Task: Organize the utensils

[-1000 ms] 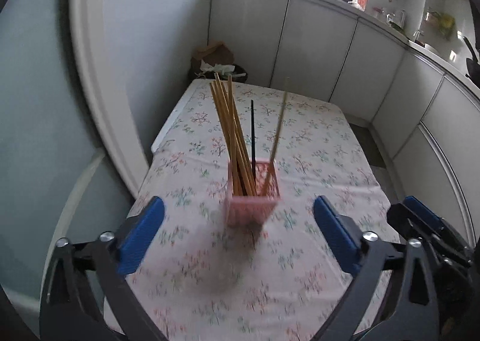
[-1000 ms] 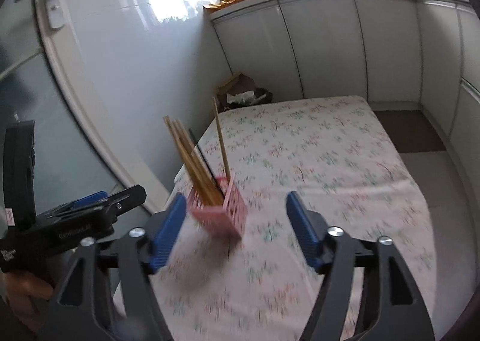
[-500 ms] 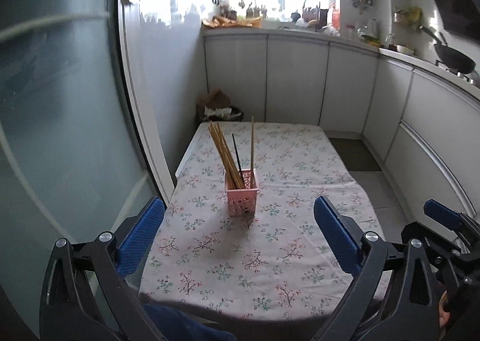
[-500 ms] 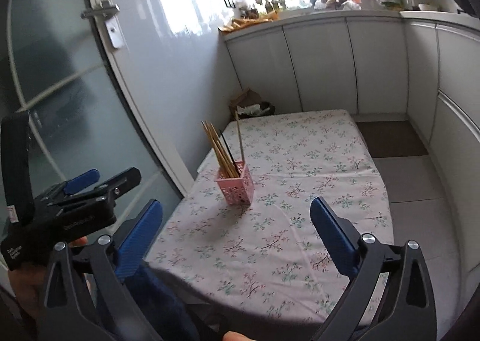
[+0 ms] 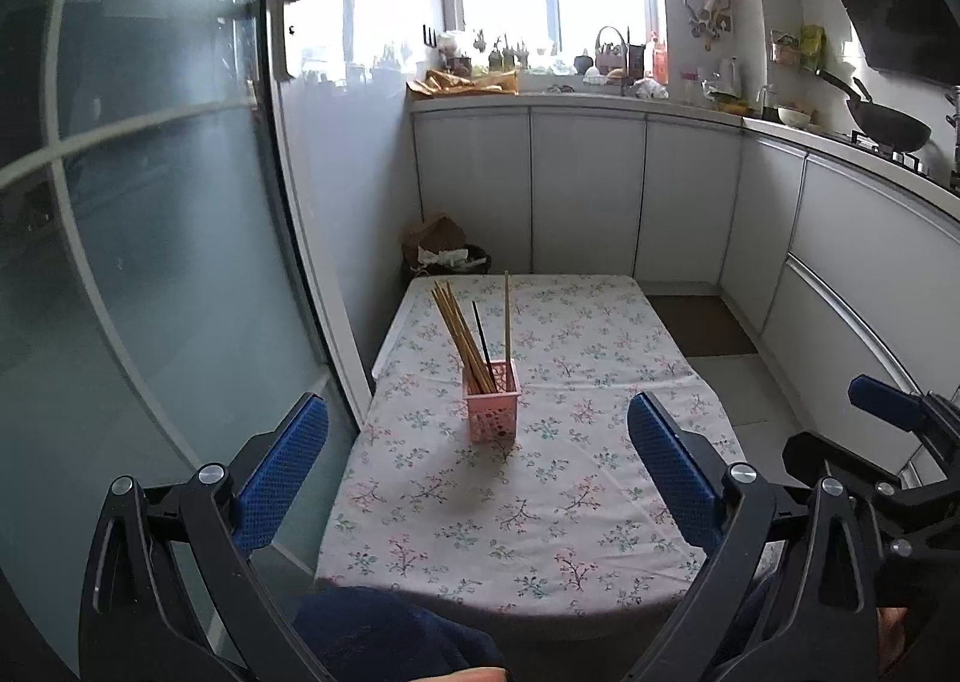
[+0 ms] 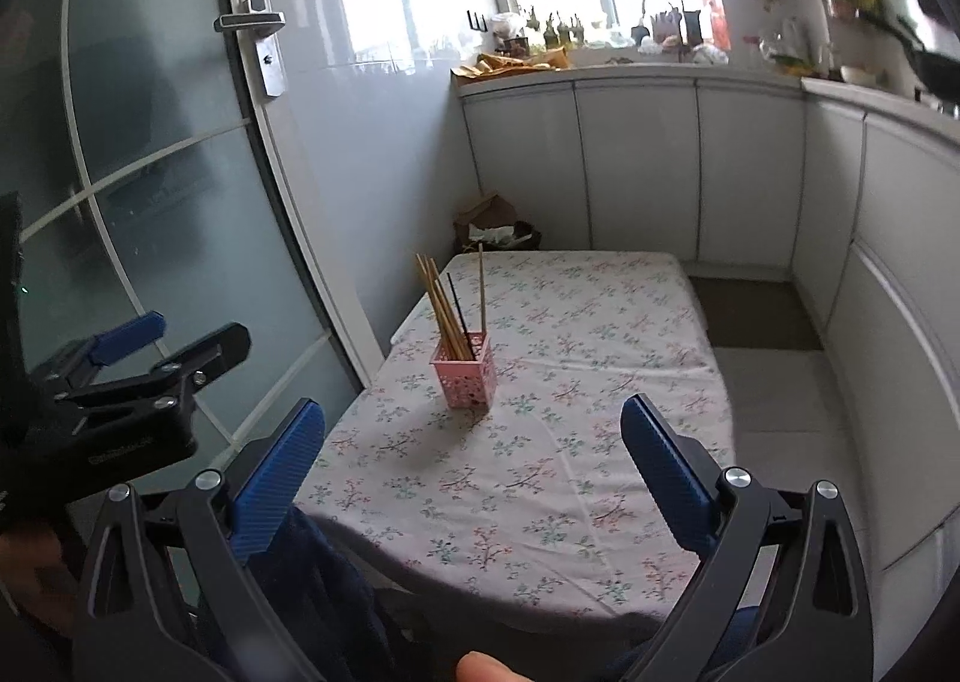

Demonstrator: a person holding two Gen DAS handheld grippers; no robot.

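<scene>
A pink mesh holder (image 5: 492, 409) stands upright on the flowered tablecloth (image 5: 540, 502); it also shows in the right wrist view (image 6: 465, 376). Several wooden chopsticks (image 5: 459, 331) and one black one (image 5: 483, 337) stand in it. My left gripper (image 5: 477, 475) is open and empty, held back above the table's near edge. My right gripper (image 6: 471, 481) is open and empty, also back from the holder. The left gripper shows at the left of the right wrist view (image 6: 129, 367), and the right gripper at the right of the left wrist view (image 5: 888, 430).
A glass door (image 6: 150, 172) with a handle stands left of the table. White cabinets (image 5: 588, 190) run along the back and right. A bin with a paper bag (image 5: 444, 247) sits beyond the table's far left corner. A wok (image 5: 888, 127) sits on the stove.
Both grippers have pulled back and up from the holder, which now looks smaller and farther. The chopsticks stay in the holder.
</scene>
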